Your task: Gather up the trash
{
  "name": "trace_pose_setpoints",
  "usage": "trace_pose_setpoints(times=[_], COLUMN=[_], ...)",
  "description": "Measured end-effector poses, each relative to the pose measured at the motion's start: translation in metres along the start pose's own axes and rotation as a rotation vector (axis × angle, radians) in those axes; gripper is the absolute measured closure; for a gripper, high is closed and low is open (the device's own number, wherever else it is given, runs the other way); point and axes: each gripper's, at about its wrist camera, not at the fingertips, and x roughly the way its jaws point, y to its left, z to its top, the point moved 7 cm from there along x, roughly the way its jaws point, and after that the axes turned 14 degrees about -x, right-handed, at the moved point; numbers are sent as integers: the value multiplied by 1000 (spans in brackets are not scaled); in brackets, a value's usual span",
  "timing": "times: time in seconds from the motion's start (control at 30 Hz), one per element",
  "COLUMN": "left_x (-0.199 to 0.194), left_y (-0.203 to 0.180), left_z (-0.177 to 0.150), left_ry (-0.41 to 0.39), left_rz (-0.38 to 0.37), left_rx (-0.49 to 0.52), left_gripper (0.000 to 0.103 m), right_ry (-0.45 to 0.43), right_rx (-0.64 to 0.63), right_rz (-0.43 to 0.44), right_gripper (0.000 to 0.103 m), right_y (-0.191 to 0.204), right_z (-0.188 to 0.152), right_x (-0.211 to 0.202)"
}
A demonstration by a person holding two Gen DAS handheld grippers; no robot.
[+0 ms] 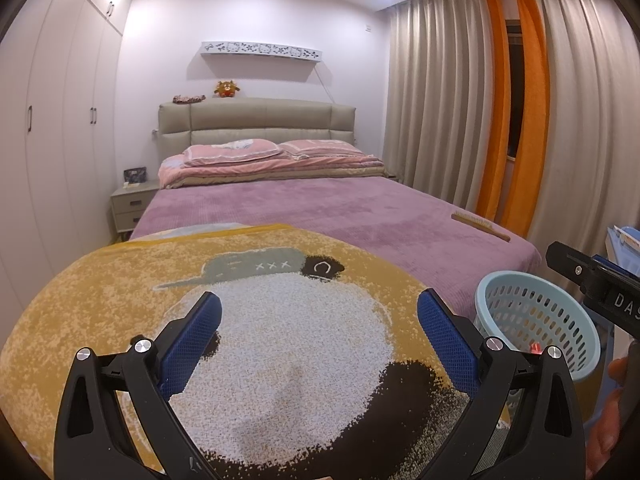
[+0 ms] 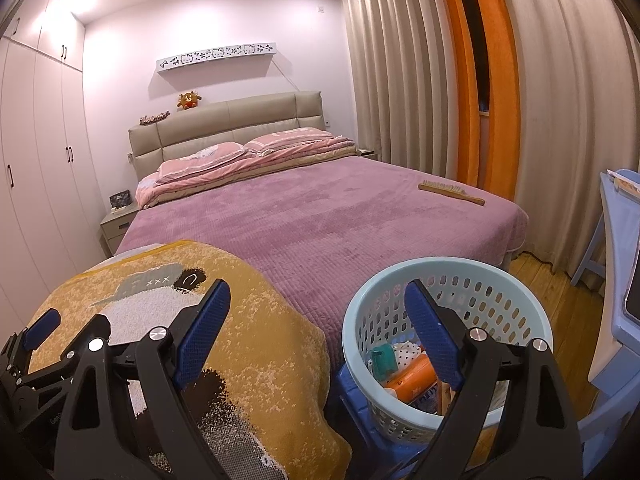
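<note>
A light blue perforated basket (image 2: 516,280) stands on a blue stool beside the foot of the bed; inside lie an orange tube (image 2: 412,384), a green item (image 2: 383,362) and dotted white wrapping. The same basket (image 1: 576,320) shows at the right of the left wrist view. My right gripper (image 2: 318,308) is open with nothing between its blue pads, its right finger over the basket's mouth. My left gripper (image 1: 320,320) is open and empty above the yellow panda blanket (image 1: 120,300). The left gripper's fingertip (image 2: 42,326) shows at the far left of the right wrist view.
A purple bed cover (image 2: 320,220) spreads ahead with a wooden brush (image 2: 452,193) near its right edge. Pink pillows (image 2: 208,160) lie at the headboard. Curtains (image 2: 400,100) hang on the right, wardrobes (image 1: 60,120) on the left, a nightstand (image 1: 130,208) beside the bed. A blue chair (image 2: 616,260) stands right.
</note>
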Motion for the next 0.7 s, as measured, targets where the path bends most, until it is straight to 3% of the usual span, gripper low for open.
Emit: trace_pose_setpoints(times=[0.7], left_x=[-1], left_y=[-1], left_z=[0], left_ry=[1], left_rz=[-4], left_rx=[3], left_gripper=[8], right_ry=[10], right_rx=[3], right_rz=[10], right_gripper=[18], right_y=[5], right_z=[0], right_x=[3])
